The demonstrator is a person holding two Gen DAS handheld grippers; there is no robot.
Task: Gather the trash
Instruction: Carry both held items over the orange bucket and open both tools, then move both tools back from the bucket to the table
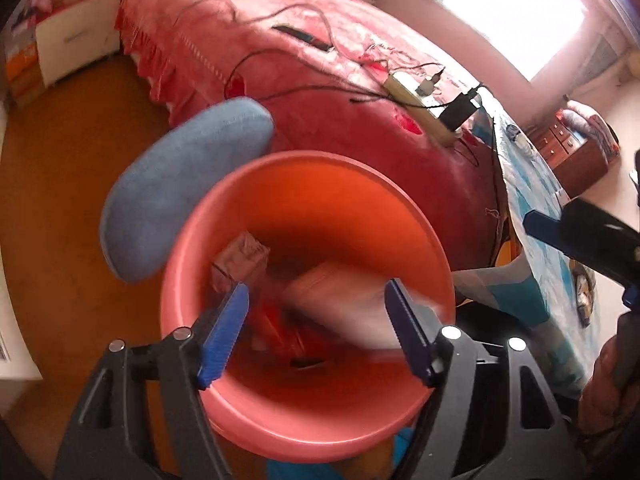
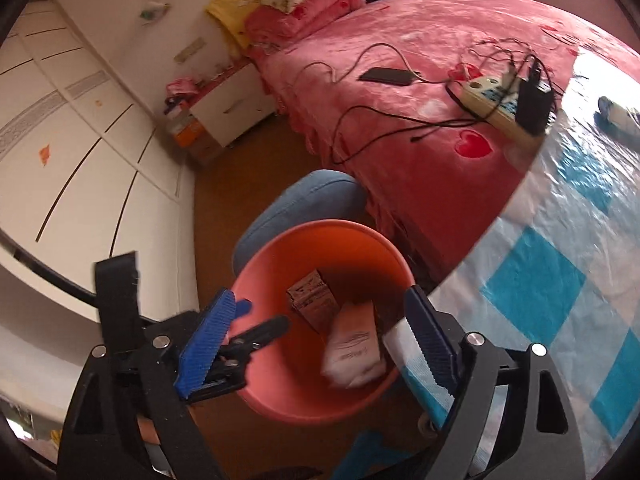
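Both grippers hang over a round, smooth pink plastic bin (image 2: 320, 396) on the brown floor, beside a blue padded stool (image 1: 180, 184). The left gripper (image 1: 316, 328) and right gripper (image 2: 316, 344) have ribbed blue pads spread apart, gripping nothing. Inside the bin lie a crumpled white wrapper (image 2: 354, 348) and a printed carton (image 2: 314, 298)

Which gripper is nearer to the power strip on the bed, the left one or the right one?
Neither clearly. Both the left gripper and the right gripper hang open over the red bin, well short of the power strip.
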